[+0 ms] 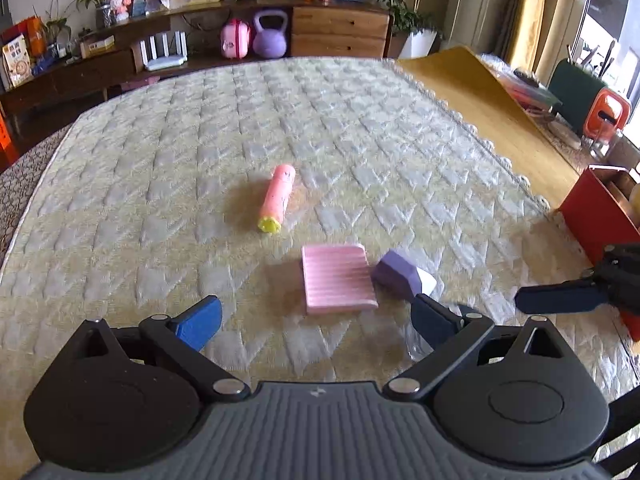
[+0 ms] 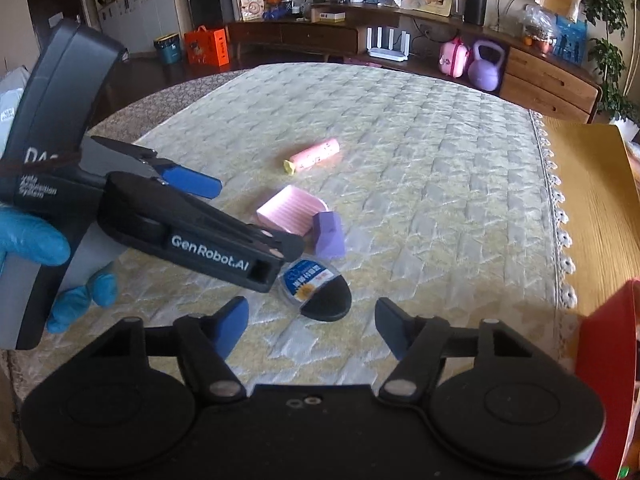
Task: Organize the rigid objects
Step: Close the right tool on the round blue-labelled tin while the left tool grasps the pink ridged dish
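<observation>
On the quilted cloth (image 1: 200,140) lie a pink tube with a yellow cap (image 1: 276,198), a pink ribbed block (image 1: 338,278) and a purple block with a white end (image 1: 396,274) that touches it. My left gripper (image 1: 316,312) stands wide open just short of the pink block, which lies between the lines of its fingers, untouched. In the right wrist view a round clear tub with a black lid (image 2: 316,292) lies just ahead of my right gripper (image 2: 310,308), whose jaws stand open on either side of it without pressing. The left gripper (image 2: 256,218) reaches in from the left, held by a blue-gloved hand (image 2: 32,240).
A red box (image 1: 592,216) stands at the cloth's right edge, with one right-gripper finger (image 1: 560,298) in front of it. Bare yellow tabletop (image 1: 480,100) runs beyond the lace border. A wooden sideboard (image 1: 340,32) with a purple kettlebell (image 1: 270,36) stands behind the table.
</observation>
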The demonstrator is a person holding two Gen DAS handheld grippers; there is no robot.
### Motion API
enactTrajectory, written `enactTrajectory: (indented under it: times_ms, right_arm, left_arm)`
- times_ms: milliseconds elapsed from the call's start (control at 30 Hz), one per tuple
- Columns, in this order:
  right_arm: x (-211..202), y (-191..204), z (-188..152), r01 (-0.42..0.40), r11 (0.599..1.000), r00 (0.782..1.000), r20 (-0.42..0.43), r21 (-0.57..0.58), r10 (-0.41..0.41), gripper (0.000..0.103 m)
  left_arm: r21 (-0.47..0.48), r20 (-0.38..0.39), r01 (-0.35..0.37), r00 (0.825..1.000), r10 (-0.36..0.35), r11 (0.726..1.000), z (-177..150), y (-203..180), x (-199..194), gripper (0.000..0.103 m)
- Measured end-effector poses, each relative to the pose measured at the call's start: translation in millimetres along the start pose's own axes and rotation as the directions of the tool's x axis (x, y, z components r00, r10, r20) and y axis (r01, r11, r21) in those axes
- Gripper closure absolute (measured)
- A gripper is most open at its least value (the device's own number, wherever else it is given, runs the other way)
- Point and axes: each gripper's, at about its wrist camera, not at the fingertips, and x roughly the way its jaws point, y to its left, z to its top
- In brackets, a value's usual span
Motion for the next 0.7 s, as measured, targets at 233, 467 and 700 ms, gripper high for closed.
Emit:
enactTrajectory:
  times_ms: [233, 467, 700]
  right_arm:
    - [14, 2, 5, -0.001, 0.999, 1.000, -0.006, -0.046, 0.000, 0.041]
    - [26, 5, 8, 0.004, 0.996, 1.000, -0.013, -0.084, -0.006, 0.051]
    - [32, 8, 9, 0.004, 0.995, 1.000, -0.016, -0.096, -0.005, 0.060]
  left_arm:
    - [0.013, 0.022, -0.017, 1.000, 0.017, 1.000, -1, 4, 6, 0.002]
    - [0.062, 0.034, -0.024, 0.999, 0.022, 0.998, -8, 4, 7, 0.003]
    - [0.096, 0.061, -0.020, 0.998, 0.014, 0.995, -6, -5, 7, 0.022]
